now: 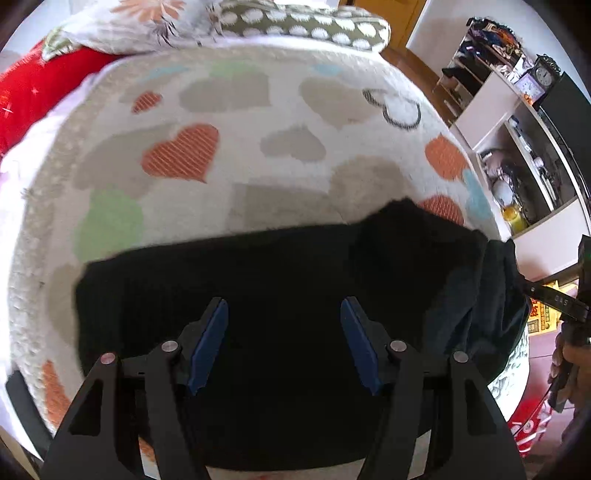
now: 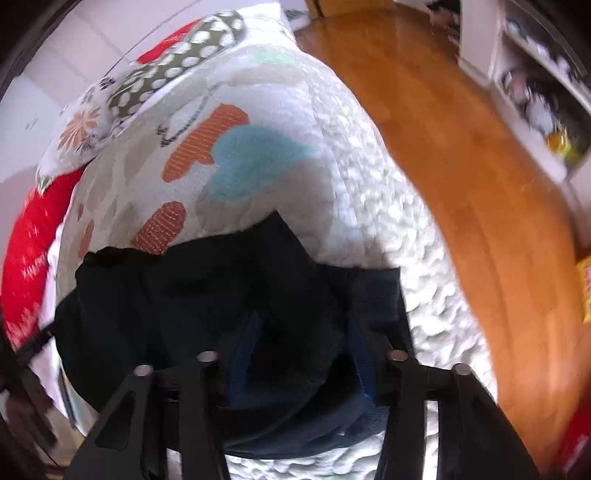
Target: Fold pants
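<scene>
The black pants lie spread on a white heart-patterned blanket. My left gripper hovers over the middle of the pants, jaws wide apart and empty. In the left wrist view the right gripper pinches the pants' right edge and lifts it. In the right wrist view the pants bunch between the blue pads of my right gripper, though the jaws stand fairly wide and the fabric hides the tips.
The blanket covers a bed with polka-dot and red bedding at the far end. Wooden floor lies right of the bed. White shelves with clutter stand at the right.
</scene>
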